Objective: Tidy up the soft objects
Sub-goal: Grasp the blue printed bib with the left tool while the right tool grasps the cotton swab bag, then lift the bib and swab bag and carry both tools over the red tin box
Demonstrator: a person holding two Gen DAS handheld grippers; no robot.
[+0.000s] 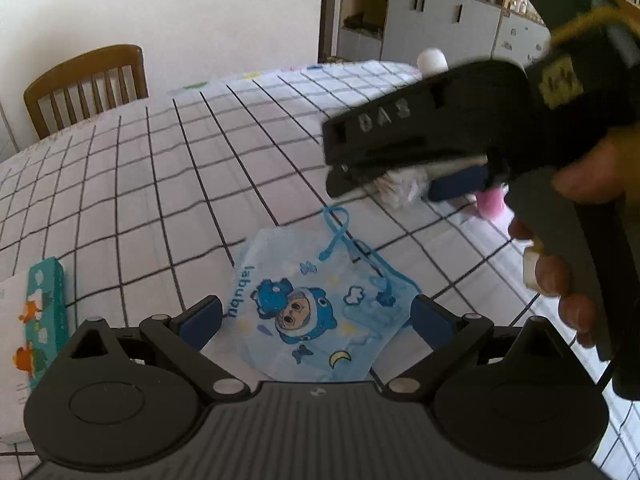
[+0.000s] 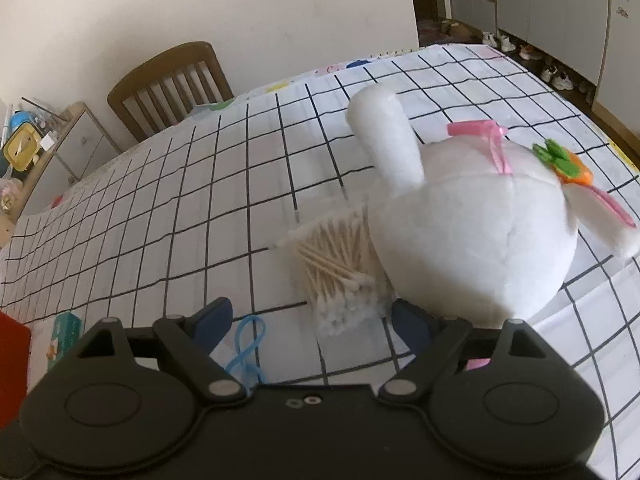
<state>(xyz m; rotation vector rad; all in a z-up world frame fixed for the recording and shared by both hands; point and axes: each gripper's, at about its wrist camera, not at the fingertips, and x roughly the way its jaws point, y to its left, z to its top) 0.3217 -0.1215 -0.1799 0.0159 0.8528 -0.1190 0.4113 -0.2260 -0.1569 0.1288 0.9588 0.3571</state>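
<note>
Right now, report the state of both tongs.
Left tongs: open, holding nothing; the blue cartoon face mask lies between the fingers.
Right tongs: open, holding nothing; the bag of cotton swabs lies just ahead.

Plush rabbit (image 2: 472, 232) crowding cotton swabs (image 2: 340, 264)

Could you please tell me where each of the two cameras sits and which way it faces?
Left wrist: sits on the open left gripper, looking down at a blue cartoon-print face mask; the right gripper and hand show.
Right wrist: sits on the open right gripper, facing a clear bag of cotton swabs beside a white plush rabbit.
Both share the checked white tablecloth, wooden chair and swabs.
</note>
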